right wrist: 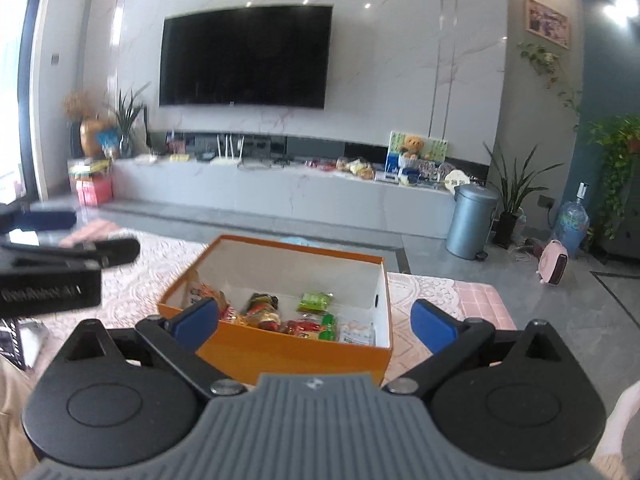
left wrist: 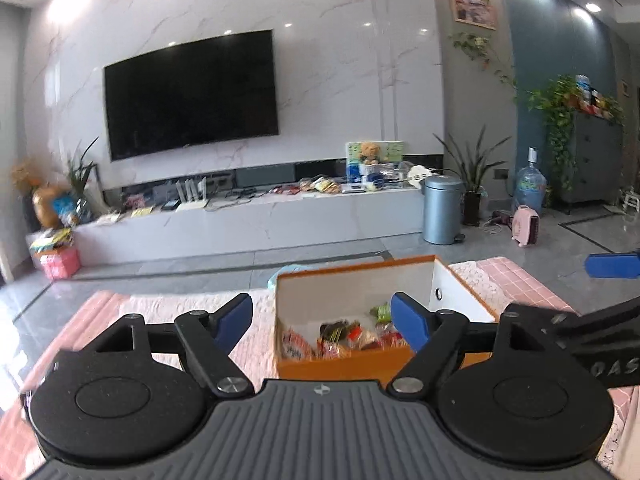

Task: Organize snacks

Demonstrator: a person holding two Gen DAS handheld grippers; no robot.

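Note:
An orange box (left wrist: 344, 365) with white inner walls stands on a table with a pink lace cloth (left wrist: 168, 308). It holds several wrapped snacks (left wrist: 340, 338), red, brown and green. My left gripper (left wrist: 322, 322) is open and empty, held above the box's near left side. In the right wrist view the same box (right wrist: 288, 350) shows its snacks (right wrist: 288, 316), among them a green packet (right wrist: 316, 302). My right gripper (right wrist: 314, 322) is open and empty, straddling the box's near edge from above. The left gripper's body (right wrist: 52, 280) shows at the left.
The table's far edge drops to a grey tiled floor. Beyond are a white TV bench (right wrist: 280, 188) with clutter, a wall TV (right wrist: 244, 56), a blue-grey bin (right wrist: 472, 220), plants and a water bottle (right wrist: 572, 224). The right gripper's blue finger (left wrist: 612, 266) shows at the right.

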